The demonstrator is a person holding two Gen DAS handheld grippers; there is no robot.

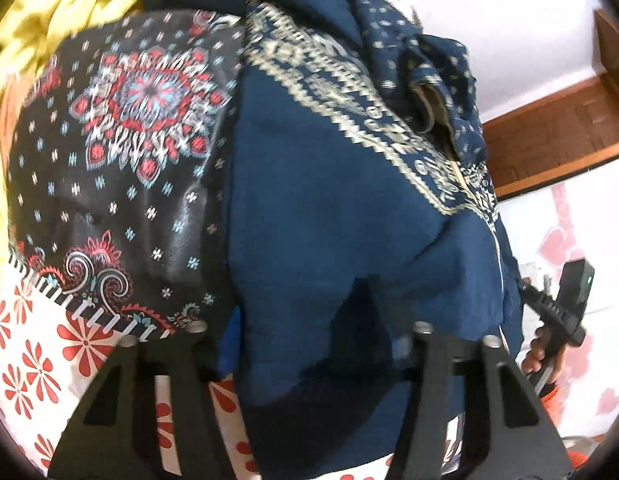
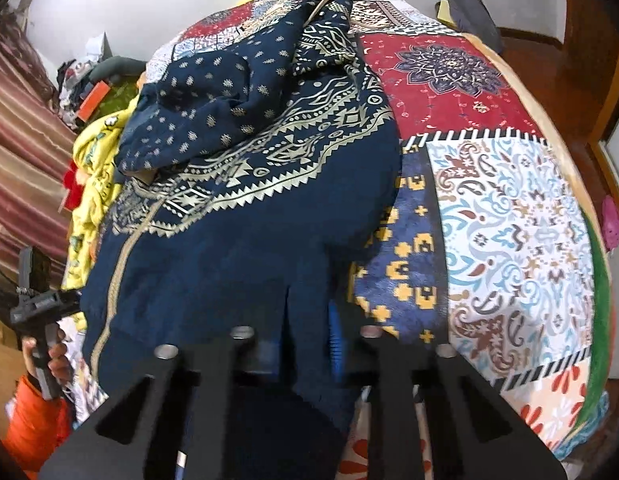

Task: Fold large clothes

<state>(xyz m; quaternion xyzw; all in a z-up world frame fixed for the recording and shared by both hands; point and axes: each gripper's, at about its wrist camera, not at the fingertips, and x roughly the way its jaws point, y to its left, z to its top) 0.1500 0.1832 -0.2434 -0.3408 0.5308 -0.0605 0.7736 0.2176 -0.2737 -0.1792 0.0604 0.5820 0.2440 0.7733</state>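
A large navy garment (image 2: 245, 208) printed with a pale gold geometric border lies bunched on a bed covered by a patchwork bedspread (image 2: 509, 216), its plain lower hem nearest both cameras and its patterned upper part heaped farther away. Both hand-held grippers point steeply down at that hem, one toward each side – a placement that suits picking up two corners so the cloth can be lifted and spread flat before any fold is made. In the right wrist view the right gripper (image 2: 305, 344) has navy fabric bunched between its fingers, which stand close together, so it reads as clamped on the hem. In the left wrist view the left gripper (image 1: 309, 334) has the same navy cloth filling the gap between its fingers; they appear to grip it, though the contact itself is hidden under the folds. Each view offers something the other lacks: the left one shows a black floral panel (image 1: 121, 160) of the bedspread beside the garment and a yellow cloth (image 1: 49, 20) at the upper left, while the right one takes in far more of the bed, a heap of yellow clothing (image 2: 93, 184) waiting beside the garment, and a striped curtain (image 2: 21, 152). Each also catches the person's opposite hand – an orange sleeve (image 2: 33, 420) shows in the right view.
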